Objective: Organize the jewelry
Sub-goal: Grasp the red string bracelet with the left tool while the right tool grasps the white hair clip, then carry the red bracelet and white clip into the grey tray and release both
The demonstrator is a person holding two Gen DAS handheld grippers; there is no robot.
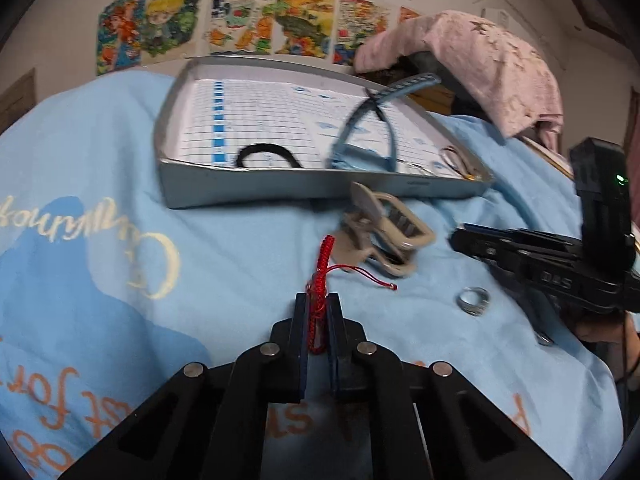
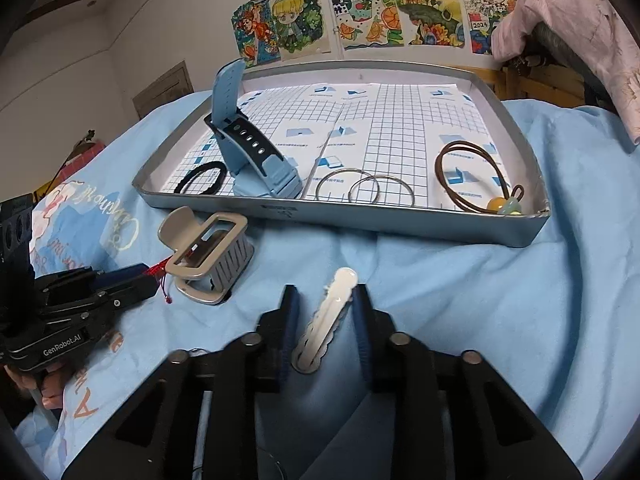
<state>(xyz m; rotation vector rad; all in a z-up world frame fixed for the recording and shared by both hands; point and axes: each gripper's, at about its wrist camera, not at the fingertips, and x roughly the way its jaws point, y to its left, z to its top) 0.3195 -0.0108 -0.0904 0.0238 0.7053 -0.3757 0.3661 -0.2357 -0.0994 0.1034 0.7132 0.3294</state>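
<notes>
A: Left gripper (image 1: pixel 317 312) status?

B: Pinched on the red braided cord bracelet (image 1: pixel 322 268). Cord ran up between the pads; the loose tail lay on the blue blanket (image 1: pixel 120 240), pointing at the beige claw clip (image 1: pixel 384 232).

A: Right gripper (image 2: pixel 326 312)?

B: Jaws spread. White barrette (image 2: pixel 328 316) sat between the fingers at a slant, upper end against the right pad, lower end near the left pad. Couldn't tell if it was lifted or resting on the blanket. Not clamped.

A: Tray?

B: Grey tray (image 2: pixel 360 220) on the blanket, at its far side, lined with grid paper. Along the tray's near edge, going from its left corner: black hair tie (image 2: pixel 202 178), blue watch (image 2: pixel 256 148) standing with strap up, two metal hoops (image 2: pixel 366 188) overlapping, brown hair tie with beads (image 2: pixel 476 176) at the right corner.

A: Anything outside the tray?

B: Claw clip just beside the tray's near edge, left part. Silver ring (image 1: pixel 474 300) on the blanket between the two grippers, apart from both. Pink garment (image 1: pixel 480 64) draped over something behind the tray's far right corner. Drawings (image 2: pixel 360 12) on the wall.
</notes>
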